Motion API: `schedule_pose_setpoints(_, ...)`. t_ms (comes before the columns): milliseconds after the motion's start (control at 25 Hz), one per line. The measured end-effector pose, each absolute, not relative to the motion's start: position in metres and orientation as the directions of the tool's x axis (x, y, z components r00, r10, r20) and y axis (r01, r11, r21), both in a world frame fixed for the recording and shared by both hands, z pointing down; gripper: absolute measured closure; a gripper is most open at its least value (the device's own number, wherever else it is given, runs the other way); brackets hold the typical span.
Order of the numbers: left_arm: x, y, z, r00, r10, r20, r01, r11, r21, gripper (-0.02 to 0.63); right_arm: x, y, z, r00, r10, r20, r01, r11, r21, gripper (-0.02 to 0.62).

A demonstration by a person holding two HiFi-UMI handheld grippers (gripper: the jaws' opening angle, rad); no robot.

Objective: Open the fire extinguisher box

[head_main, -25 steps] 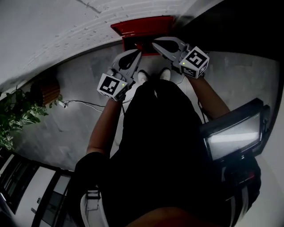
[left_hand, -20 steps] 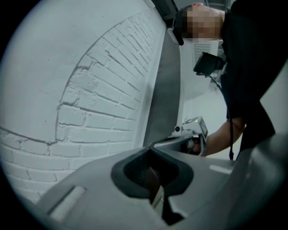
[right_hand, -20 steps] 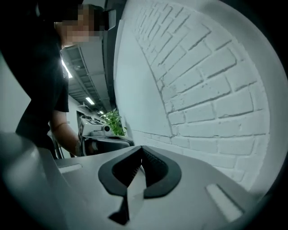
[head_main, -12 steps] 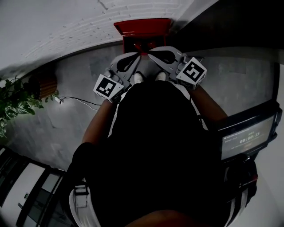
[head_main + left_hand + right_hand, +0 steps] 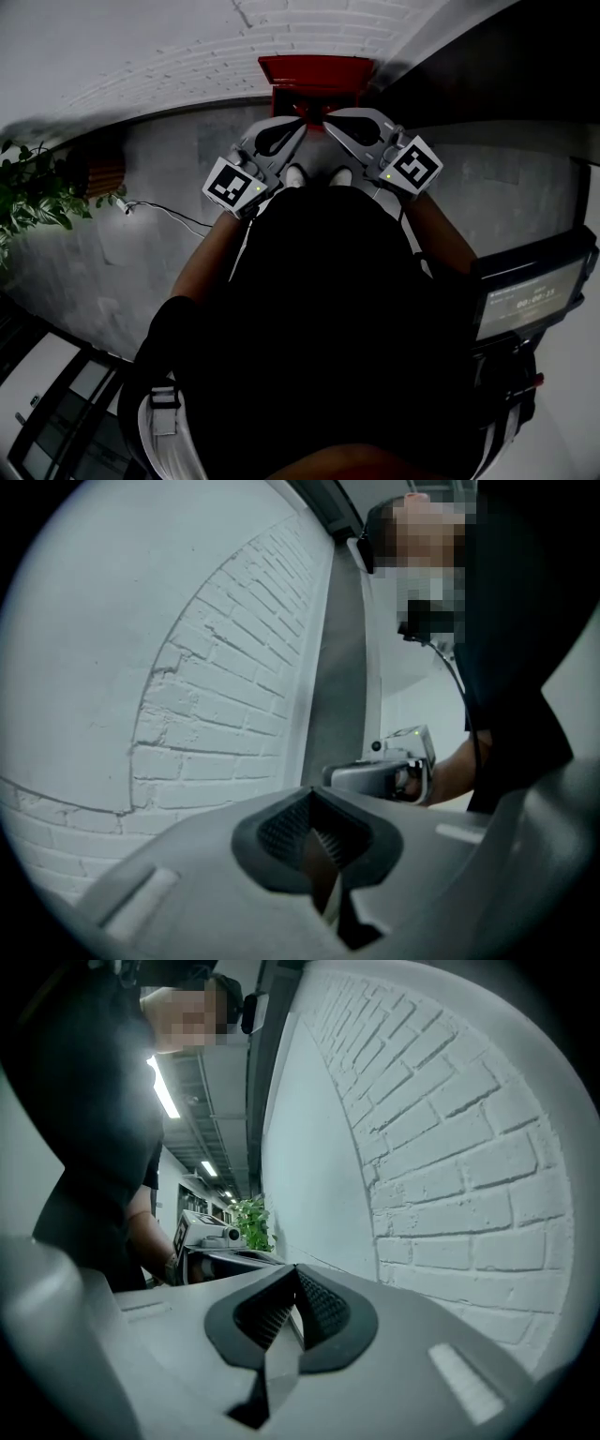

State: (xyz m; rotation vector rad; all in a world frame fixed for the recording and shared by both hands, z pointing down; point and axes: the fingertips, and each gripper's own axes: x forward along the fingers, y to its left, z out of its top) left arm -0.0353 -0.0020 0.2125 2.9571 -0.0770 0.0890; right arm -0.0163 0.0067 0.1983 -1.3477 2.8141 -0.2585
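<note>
Standing over the box (image 5: pixel 314 70), the person holds both grippers out in front, tips angled toward each other. The box is red and sits on the floor (image 5: pixel 159 178) against the foot of the white brick wall (image 5: pixel 141 56), straight ahead of the person's shoes. Only its top and a strip of its front show in the head view.

The left gripper (image 5: pixel 298 129) and the right gripper (image 5: pixel 328 127) meet tip to tip in front of the box's face. Whether either touches it cannot be told from above. Each gripper's own view shows only wall beyond the tips, not the box. The fingers of the left gripper (image 5: pixel 319 855) are together with nothing between them. Those of the right gripper (image 5: pixel 291 1321) are together too, and empty.

The box looks like painted sheet metal, so it is probably stiff and would not give under a pinch. Its smooth paint is likely to be slippery against the pads. The door should be light and swing on a hinge, while the body, standing on the floor, may slide if pulled hard.

The best hold would be a handle, latch or the door's free edge, but none can be made out here. One pair of fingers would have to part first to take that edge. The other gripper could steady the top.
</note>
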Motion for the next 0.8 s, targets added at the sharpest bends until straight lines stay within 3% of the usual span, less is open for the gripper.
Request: schedule_pose_setpoints(800, -0.031, 0.005, 0.212, 0.999, 0.014, 0.041, 0.007, -0.988, 0.156, 0.604, -0.018, 0.014, 0.209, -0.607, -0.792, 0.06, -0.786, 0.588, -0.193, 0.586)
